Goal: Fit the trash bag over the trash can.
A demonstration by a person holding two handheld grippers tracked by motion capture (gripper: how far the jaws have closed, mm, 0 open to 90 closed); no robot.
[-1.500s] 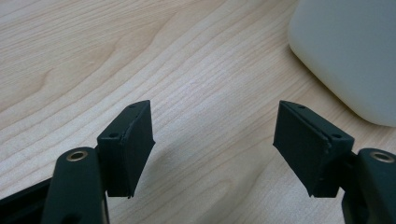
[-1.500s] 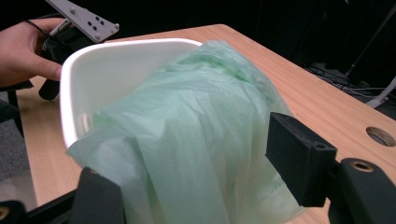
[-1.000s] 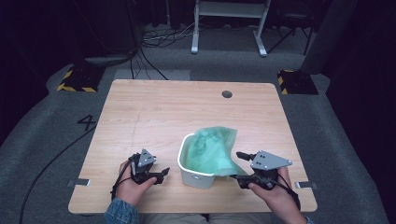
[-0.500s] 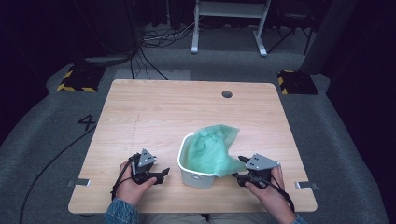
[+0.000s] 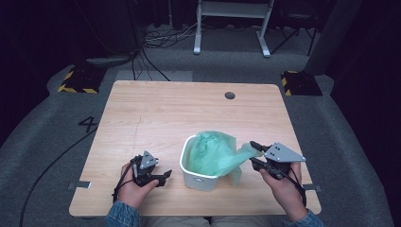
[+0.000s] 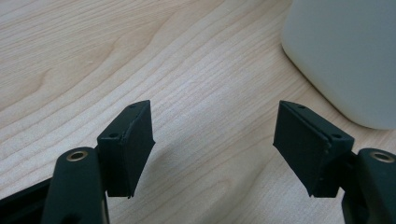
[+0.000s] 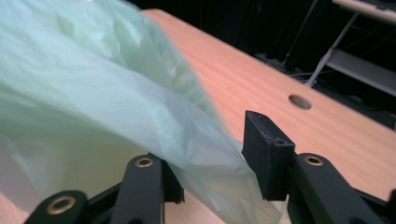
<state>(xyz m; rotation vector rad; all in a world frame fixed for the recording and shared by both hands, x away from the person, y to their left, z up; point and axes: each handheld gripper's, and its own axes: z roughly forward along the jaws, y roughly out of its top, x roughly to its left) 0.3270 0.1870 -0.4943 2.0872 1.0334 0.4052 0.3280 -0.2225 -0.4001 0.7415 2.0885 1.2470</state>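
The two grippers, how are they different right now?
The left gripper is open over bare table beside the white bin, with nothing between its jaws. The right gripper has the green bag between its jaws, which have just been closing. Both are black and hand-held.

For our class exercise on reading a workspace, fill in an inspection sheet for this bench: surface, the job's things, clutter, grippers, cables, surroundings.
Surface: wooden table, with a round hole near its far edge.
Job's things: white bin near the front edge; green bag sits in it and spills over the right rim.
Clutter: nothing seen.
Grippers: left gripper open over bare wood beside the bin; right gripper has just been closing, with a fold of the bag between its jaws, the pads not yet pressing it.
Cables: several on the floor behind the table.
Surroundings: grey carpet, a white frame stand, yellow-black striped floor blocks.
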